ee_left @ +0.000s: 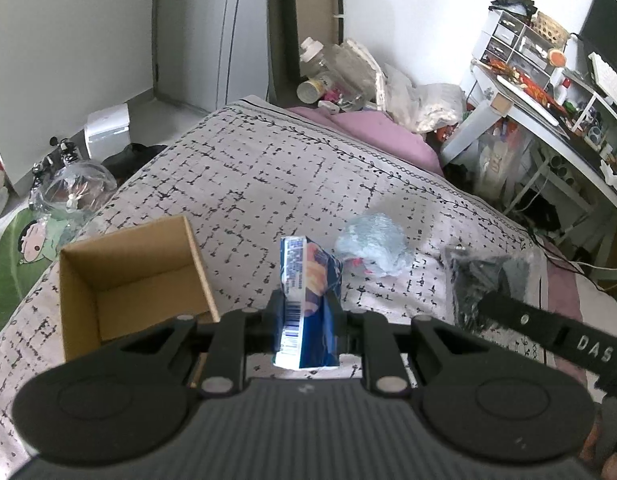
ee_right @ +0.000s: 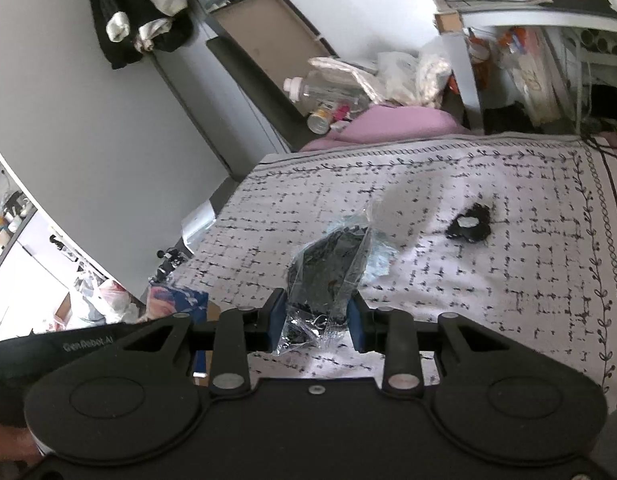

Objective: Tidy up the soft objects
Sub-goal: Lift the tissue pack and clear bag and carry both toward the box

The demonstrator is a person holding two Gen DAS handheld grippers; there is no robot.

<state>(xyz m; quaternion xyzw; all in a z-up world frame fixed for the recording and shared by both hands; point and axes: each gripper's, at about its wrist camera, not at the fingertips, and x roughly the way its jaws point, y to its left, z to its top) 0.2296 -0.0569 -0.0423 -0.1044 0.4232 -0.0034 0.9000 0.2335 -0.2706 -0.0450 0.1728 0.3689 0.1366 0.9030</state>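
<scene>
left tool (ee_left: 305, 312) gripping blue packet (ee_left: 308, 292), right tool (ee_right: 317, 322) gripping black bag (ee_right: 328, 276)

White walls (ee_left: 408, 8), patterned bedspread (ee_left: 268, 168), cluttered white desk (ee_left: 548, 120) right

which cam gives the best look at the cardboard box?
Left wrist view. The cardboard box sits open-topped on the bedspread, left of the left gripper, which is shut on the blue snack packet; its inside walls show, with nothing seen inside. In the right wrist view the box cannot be made out.
</scene>
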